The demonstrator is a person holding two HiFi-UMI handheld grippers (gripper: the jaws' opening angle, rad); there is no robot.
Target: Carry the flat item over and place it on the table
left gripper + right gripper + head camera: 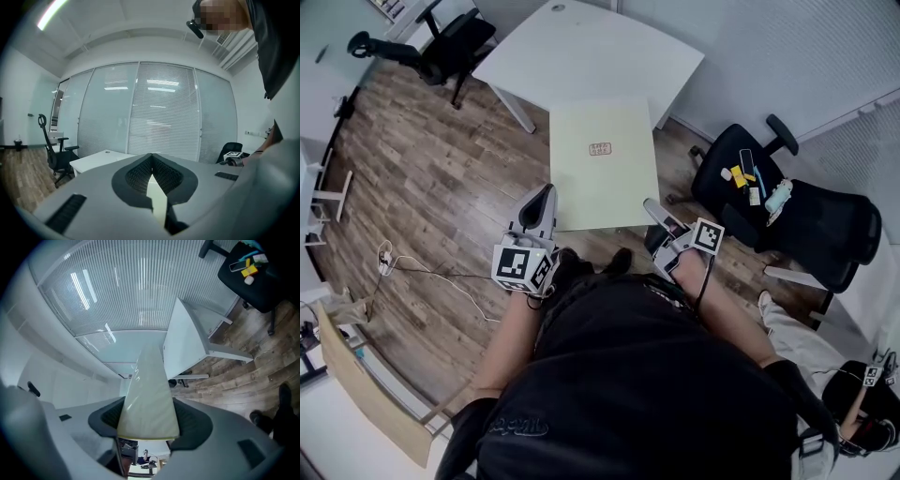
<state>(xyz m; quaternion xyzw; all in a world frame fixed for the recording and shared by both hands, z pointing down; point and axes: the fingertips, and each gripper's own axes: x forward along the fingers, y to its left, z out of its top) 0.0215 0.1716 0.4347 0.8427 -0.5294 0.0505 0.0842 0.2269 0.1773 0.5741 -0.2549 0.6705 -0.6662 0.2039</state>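
A flat pale cream board point(602, 161) with a small pink label hangs level above the wooden floor, in front of me. My left gripper point(545, 195) is shut on its near left edge and my right gripper point(652, 208) on its near right corner. In the left gripper view the board point(158, 199) shows edge-on as a thin pale strip between the closed jaws of the left gripper point(151, 174). The right gripper view shows the board point(147, 390) running out between the jaws of the right gripper point(147, 428). The white table point(581, 56) stands just beyond the board's far edge.
A black office chair point(778, 202) with small items on its seat stands to the right. Another black chair point(455, 42) is at the far left of the table. A white cable point(441, 277) lies on the floor at my left. Glass walls with blinds point(159, 117) close the room.
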